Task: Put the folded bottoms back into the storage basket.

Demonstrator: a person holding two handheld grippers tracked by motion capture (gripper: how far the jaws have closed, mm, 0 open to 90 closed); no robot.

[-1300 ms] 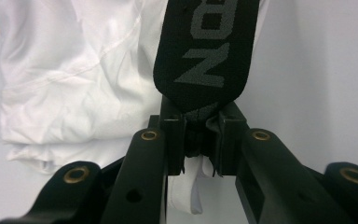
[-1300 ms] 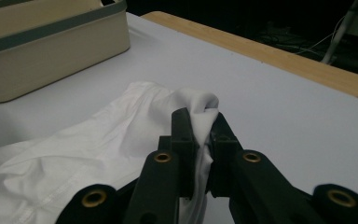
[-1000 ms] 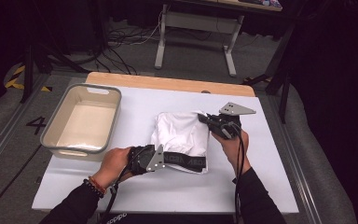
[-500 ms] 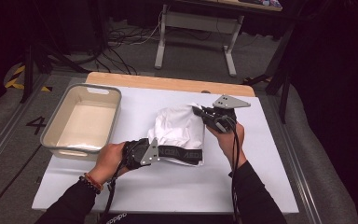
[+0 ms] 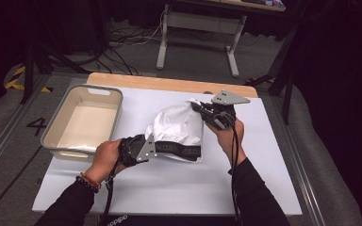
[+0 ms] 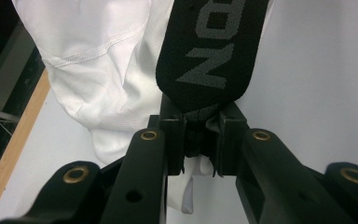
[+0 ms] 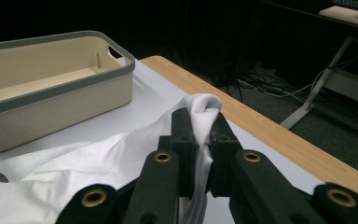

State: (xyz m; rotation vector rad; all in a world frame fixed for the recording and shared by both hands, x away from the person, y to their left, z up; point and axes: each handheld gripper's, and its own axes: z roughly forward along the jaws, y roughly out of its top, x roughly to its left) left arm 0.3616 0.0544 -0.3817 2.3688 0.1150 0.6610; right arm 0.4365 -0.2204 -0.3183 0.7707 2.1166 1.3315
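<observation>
We pinch the white cloth garment point(image 5: 179, 127) over the white tabletop point(image 5: 264, 179): our left claw point(image 6: 200, 140) clamps its black lettered waistband point(image 6: 209, 56), our right claw point(image 7: 201, 140) grips its raised far edge, beside the beige plastic bin point(image 5: 82, 123).

The garment point(image 5: 178, 127) is held between the left gripper point(image 5: 152, 148), clamped on its waistband point(image 6: 209, 51) at the near edge, and the right gripper point(image 5: 199, 106), pinching its far corner, while the bin point(image 5: 56, 123) is set left of both.
</observation>
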